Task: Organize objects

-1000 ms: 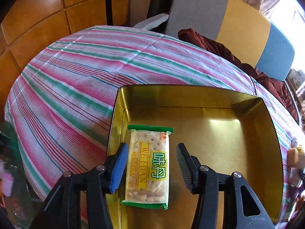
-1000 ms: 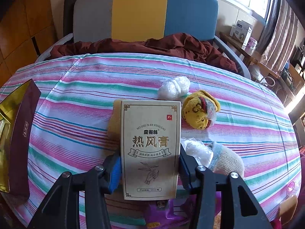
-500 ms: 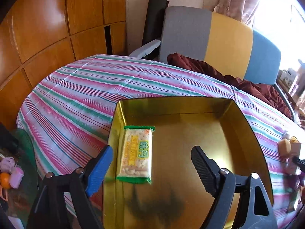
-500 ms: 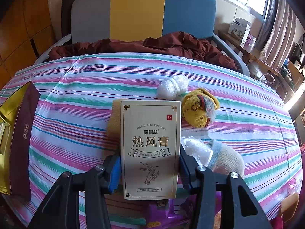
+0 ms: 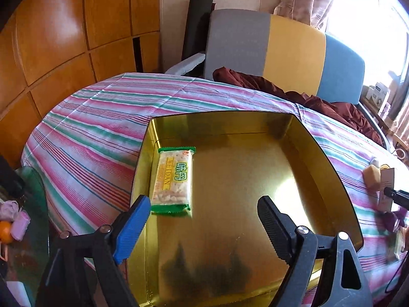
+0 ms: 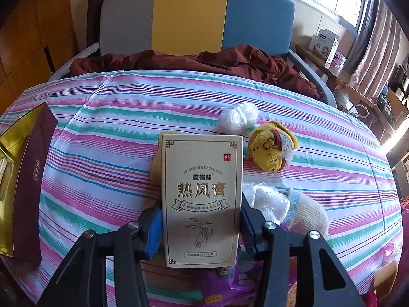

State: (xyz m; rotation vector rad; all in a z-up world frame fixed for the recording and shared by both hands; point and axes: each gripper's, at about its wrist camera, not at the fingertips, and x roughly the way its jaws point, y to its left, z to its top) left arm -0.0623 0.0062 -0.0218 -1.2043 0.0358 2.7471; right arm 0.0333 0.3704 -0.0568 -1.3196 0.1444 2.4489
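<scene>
A green and yellow cracker packet [image 5: 173, 179] lies flat at the left side of the gold tin box [image 5: 319, 153] on the striped tablecloth. My left gripper [image 5: 202, 220] is open and empty, raised above the box's near part, behind the packet. My right gripper [image 6: 200, 227] is shut on a beige cardboard box with Chinese lettering [image 6: 202, 194] and holds it upright above the table. The gold box's dark red outer wall [image 6: 33, 179] shows at the left edge of the right wrist view.
Beyond the held box lie a white plastic bundle [image 6: 237, 117], a yellow rolled sock [image 6: 271, 145], a clear plastic wad [image 6: 268, 202] and a beige sock [image 6: 306, 215]. A purple packet [image 6: 199, 281] lies under the gripper. A chair with brown cloth [image 6: 204, 61] stands behind the table.
My left gripper let go of the cracker packet in the gold box, opened wide, and drew back and up. The right gripper stayed still with the beige box.
</scene>
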